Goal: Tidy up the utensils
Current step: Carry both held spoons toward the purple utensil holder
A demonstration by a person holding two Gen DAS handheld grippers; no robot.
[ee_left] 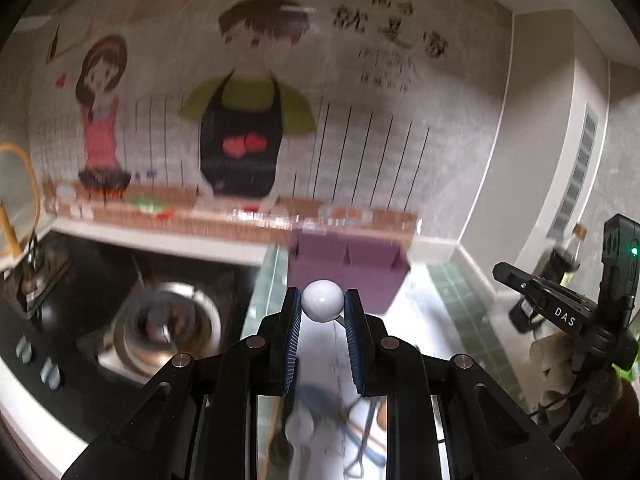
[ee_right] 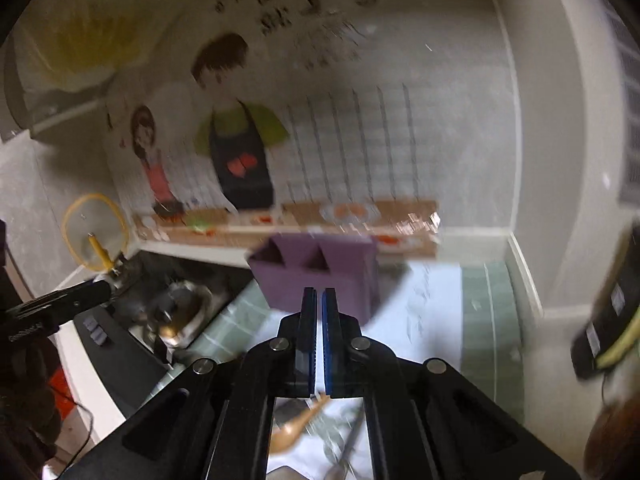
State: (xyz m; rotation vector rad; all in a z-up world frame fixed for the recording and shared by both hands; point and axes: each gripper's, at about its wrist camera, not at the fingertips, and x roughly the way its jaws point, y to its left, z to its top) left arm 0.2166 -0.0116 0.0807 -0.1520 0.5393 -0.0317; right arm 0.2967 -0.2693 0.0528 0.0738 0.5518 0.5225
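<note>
Kitchen counter scene, blurred by motion, seen from two handheld grippers. Landmark: a purple divided organizer box [ee_left: 348,268] standing on a white mat at the back of the counter, below a cartoon wall mural [ee_left: 240,120].

Left gripper [ee_left: 322,306], directly in front of the box, has its blue-padded jaws partly closed on a glossy white rounded object [ee_left: 322,301], most likely the bowl or end of a white ceramic spoon; the rest of it is hidden behind the jaws. It is held just short of the box's front wall, not yet over a compartment.

Right gripper [ee_right: 319,300], also in front of the box, has its jaws pressed nearly together with nothing between them.

More utensils lie on the mat nearer than the box, below the grippers: a wooden spoon [ee_right: 296,424] and some metal pieces [ee_right: 344,452], too blurred to name. A gas stove [ee_left: 160,320] sits left of the box.

Handling, as a judgement: the white piece looks hard, smooth and slippery, and would chip if dropped, so a firm hold across its widest part or on the handle seems wise. The wooden spoon should be light and stiff, easiest taken mid-handle.
</note>
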